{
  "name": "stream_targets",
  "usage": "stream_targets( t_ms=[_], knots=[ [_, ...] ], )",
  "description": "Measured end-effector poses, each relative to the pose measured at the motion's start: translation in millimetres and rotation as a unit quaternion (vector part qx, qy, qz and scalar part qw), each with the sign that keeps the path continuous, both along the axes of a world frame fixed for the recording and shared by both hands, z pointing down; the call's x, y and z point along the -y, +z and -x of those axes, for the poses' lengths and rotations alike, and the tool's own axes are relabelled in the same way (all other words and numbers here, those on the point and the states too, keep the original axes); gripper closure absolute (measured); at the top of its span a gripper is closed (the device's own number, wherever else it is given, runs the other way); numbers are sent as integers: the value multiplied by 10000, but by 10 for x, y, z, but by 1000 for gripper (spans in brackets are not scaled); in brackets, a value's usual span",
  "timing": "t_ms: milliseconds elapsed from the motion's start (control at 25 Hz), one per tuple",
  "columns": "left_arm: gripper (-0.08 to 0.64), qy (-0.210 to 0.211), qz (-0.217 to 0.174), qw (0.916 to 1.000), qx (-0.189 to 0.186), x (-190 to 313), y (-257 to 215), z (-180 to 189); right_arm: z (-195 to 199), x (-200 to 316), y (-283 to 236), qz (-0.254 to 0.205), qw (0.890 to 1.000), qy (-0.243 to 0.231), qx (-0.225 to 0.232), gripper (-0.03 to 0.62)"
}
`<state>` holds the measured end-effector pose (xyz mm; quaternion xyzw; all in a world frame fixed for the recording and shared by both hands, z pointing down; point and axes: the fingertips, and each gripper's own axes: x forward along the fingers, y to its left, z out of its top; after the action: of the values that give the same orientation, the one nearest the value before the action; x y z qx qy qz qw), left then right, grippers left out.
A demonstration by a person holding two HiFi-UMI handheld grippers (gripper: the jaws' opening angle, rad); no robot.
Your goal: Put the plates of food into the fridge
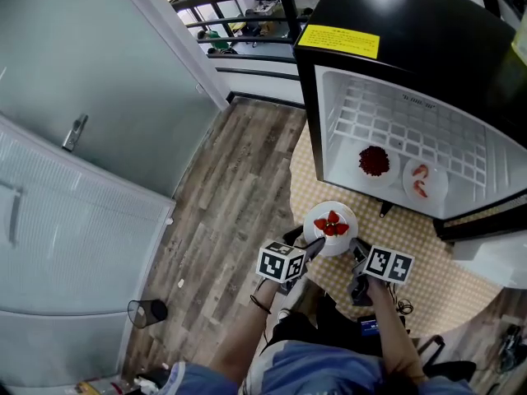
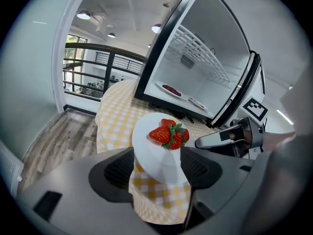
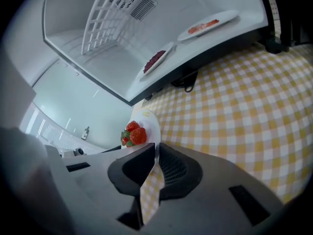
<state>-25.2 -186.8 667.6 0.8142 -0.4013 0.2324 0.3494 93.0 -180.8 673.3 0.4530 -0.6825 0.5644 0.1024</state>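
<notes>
Two plates lie inside the open fridge (image 1: pixel 412 48), the dark red plate (image 1: pixel 375 161) and the pink plate (image 1: pixel 424 179), side by side on its floor; a third, the strawberry plate (image 1: pixel 346 216), sits on the check-clothed worktop (image 1: pixel 412 245) just in front of the opening, so the step in hand is judged to be taking hold of this last plate. Your right tongs (image 3: pixel 155 163) are clenched on the plate's rim, which shows edge-on between the pads; your left tongs (image 2: pixel 157 168) stand released at full spread, with the plate's other side lying between the pads and no pinch evident. The next move, in my judgement, calls for either closing the left tongs on the rim or trusting the right grip alone; lift level so the strawberries (image 2: pixel 168 135) do not roll; carry the plate forward over the fridge's lip; set it down on whatever bare floor remains beside the two plates, where room looks tight, and keep it below the wire rack (image 1: pixel 395 126).
</notes>
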Motion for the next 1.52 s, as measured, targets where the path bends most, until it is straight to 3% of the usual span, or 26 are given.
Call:
stream_targets(
  t_ms=[400, 760, 1040, 1240, 1520],
  knots=[
    [267, 421, -544, 9973, -268, -94, -498, -313, -347, -73, -615, -226, 9913, 938, 898, 561],
    [267, 998, -1205, 9841, -841, 50, -1275, -655, -721, -84, -1381, -695, 9572, 2001, 1972, 565],
    [268, 1695, -1501, 9681, -1071, 30, -1767, -840, -918, -222, -1870, -1199, 9408, 2508, 1939, 565],
    [268, 1845, -1679, 9578, -1425, 76, -2065, -922, -1029, -293, -2127, -1515, 9290, 2811, 1872, 566],
    [268, 2083, -1951, 9456, -1561, 272, -2390, -1021, -1116, -145, -2481, -1979, 9105, 2996, 2049, 566]
  ],
)
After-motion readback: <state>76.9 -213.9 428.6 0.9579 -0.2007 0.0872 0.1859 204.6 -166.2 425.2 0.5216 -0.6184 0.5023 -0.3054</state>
